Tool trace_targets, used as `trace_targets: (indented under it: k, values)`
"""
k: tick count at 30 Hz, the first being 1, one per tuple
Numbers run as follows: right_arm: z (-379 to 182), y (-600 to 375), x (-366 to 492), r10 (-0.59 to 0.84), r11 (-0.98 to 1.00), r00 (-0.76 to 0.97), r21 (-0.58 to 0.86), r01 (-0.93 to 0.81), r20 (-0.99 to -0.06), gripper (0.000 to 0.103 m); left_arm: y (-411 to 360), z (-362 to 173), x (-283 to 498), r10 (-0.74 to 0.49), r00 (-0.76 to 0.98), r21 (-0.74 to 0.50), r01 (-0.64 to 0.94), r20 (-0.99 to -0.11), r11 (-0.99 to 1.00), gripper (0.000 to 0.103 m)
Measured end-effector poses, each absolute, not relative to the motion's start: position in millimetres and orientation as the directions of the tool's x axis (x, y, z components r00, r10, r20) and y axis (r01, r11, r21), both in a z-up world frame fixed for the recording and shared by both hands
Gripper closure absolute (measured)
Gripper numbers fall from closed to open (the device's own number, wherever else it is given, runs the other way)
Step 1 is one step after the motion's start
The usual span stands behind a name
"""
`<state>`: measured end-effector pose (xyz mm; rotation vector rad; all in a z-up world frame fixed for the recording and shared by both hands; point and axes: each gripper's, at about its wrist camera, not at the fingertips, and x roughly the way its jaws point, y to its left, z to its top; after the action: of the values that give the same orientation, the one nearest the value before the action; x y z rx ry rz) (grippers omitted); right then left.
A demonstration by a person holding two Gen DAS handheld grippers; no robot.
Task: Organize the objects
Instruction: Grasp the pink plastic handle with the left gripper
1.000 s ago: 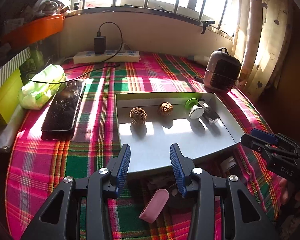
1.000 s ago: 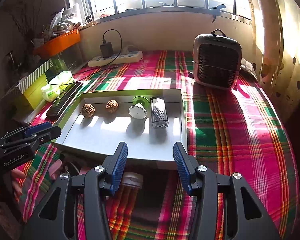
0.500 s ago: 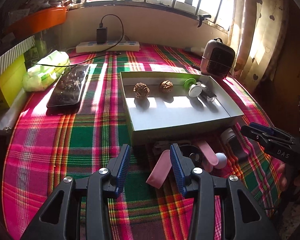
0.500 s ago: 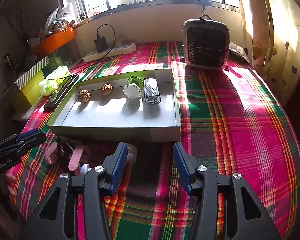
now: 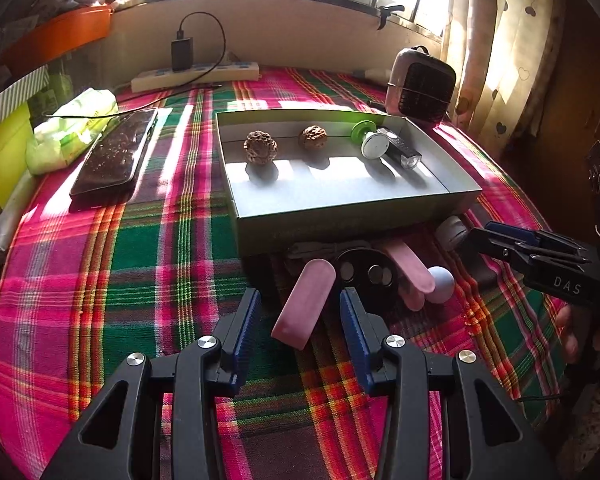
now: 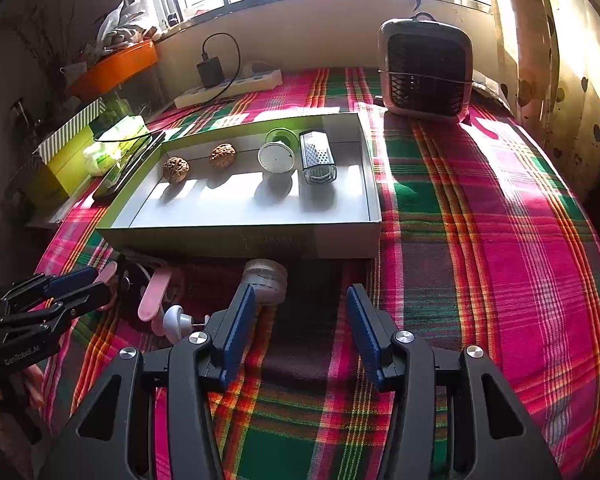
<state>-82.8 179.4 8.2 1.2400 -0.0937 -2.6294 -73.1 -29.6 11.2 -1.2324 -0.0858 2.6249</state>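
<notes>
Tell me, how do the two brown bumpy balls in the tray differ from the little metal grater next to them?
The two walnuts are round, brown and wrinkled; the grater is boxy, silvery and full of holes. The walnuts sit toward the left of the tray, apart from each other; the grater lies toward the right, close beside a green-based round thing. All rest along the tray's far side.

Black claws [image 5: 300, 300], ribbed blue pads [image 5: 246, 330]

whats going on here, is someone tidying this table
A person holds a gripper in each hand over a plaid-covered table. The left gripper is open around a pink bar, not gripping it. The right gripper is open and empty. Two walnuts already sit in the tray.
</notes>
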Motion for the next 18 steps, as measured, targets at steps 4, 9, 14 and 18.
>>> trace_targets:
  k: [4, 9, 14, 18]
  values:
    - [4, 175, -87, -0.247, -0.968, -0.597, 0.163, 0.191, -0.763, 0.054, -30, 9, -75, 0.232, -0.614, -0.149, -0.184, -0.754, -0.972, 0.063]
    - [-1, 169, -93, -0.264, -0.963, -0.58, 0.182, 0.196, -0.771, 0.054, -32, 4, -76, 0.211, -0.609, -0.134, -0.17, -0.765, -0.976, 0.063]
    - [-3, 162, -98, -0.253, -0.965, -0.577, 0.163, 0.204, -0.776, 0.054, -31, 4, -76, 0.21, -0.611, -0.131, -0.172, -0.764, -0.976, 0.063]
    - [-4, 159, -102, -0.231, -0.97, -0.582, 0.136, 0.202, -0.78, 0.054, -32, 3, -79, 0.201, -0.619, -0.117, -0.175, -0.759, -0.978, 0.063]
